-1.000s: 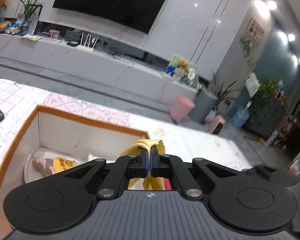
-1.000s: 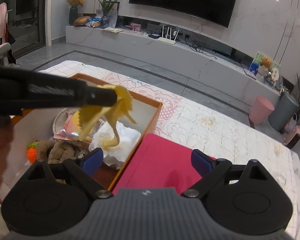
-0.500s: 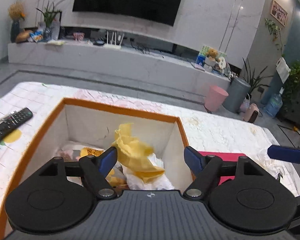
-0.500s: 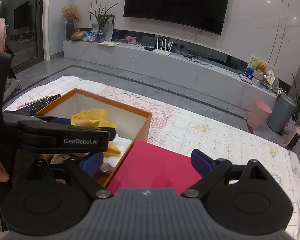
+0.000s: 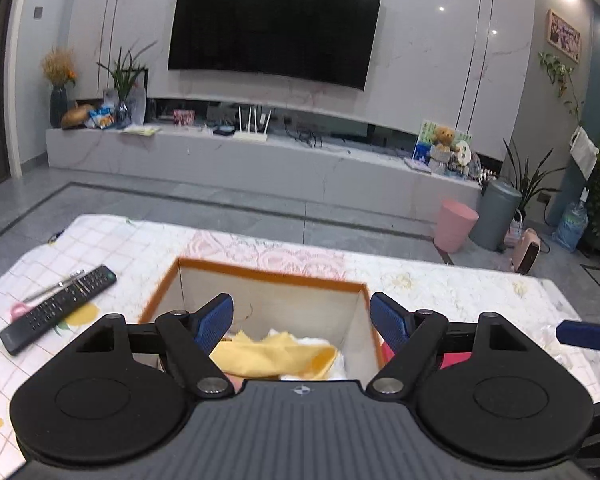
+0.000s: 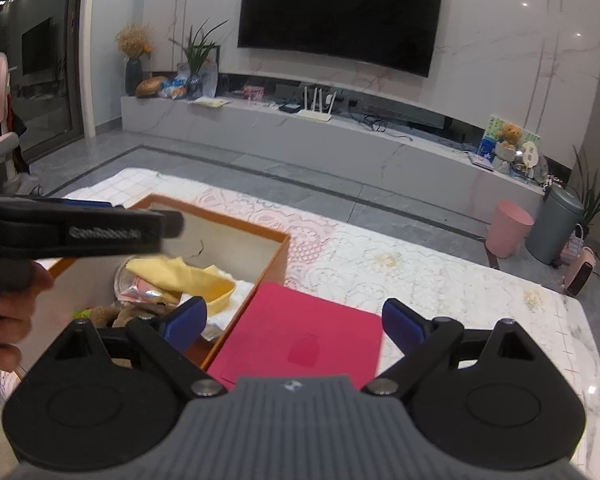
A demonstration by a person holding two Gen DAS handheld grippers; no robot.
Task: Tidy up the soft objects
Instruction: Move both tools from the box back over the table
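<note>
An orange-rimmed cardboard box stands on the table. A yellow cloth lies loose inside it, on top of a white soft item, a shiny pink packet and a brown plush toy. My left gripper is open and empty, raised above the box; it crosses the right wrist view as a black bar. My right gripper is open and empty above a red folder beside the box.
A black remote and a pen lie on the tablecloth left of the box. The table's right part shows lace cloth. Beyond the table are floor, a TV console, a pink bin and a grey bin.
My left gripper opened and dropped the yellow cloth into the box, then lifted and drew back. The right gripper stayed open over the red folder.
</note>
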